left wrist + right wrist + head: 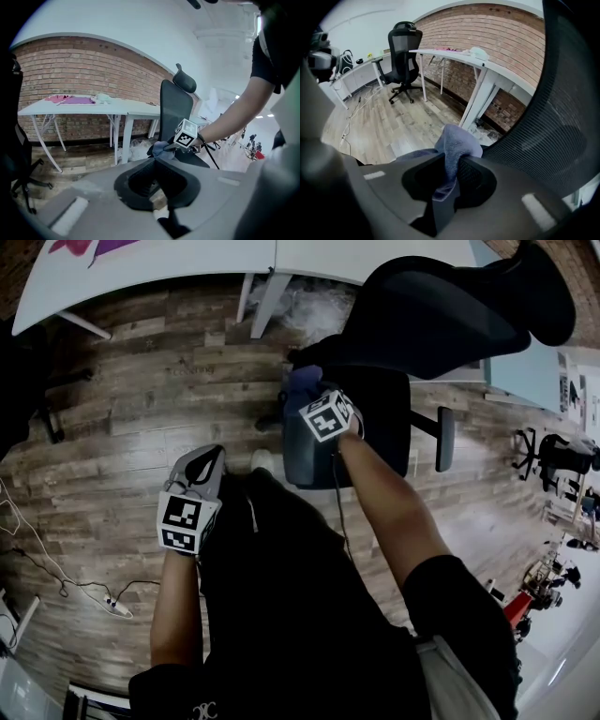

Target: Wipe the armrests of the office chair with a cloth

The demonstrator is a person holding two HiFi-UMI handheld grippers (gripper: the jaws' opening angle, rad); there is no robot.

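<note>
Cloth [457,140] pinched btwn right gripper [451,161] jaws, bunched up past tips

The head view looks steeply down onto the office chair [412,324]. The left gripper view faces it from low and farther off. The right gripper view hugs its backrest [555,117]. All show the table [141,268].

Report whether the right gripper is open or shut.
Shut: the right gripper pinches the cloth between its jaws, with fabric bunched above them.
</note>
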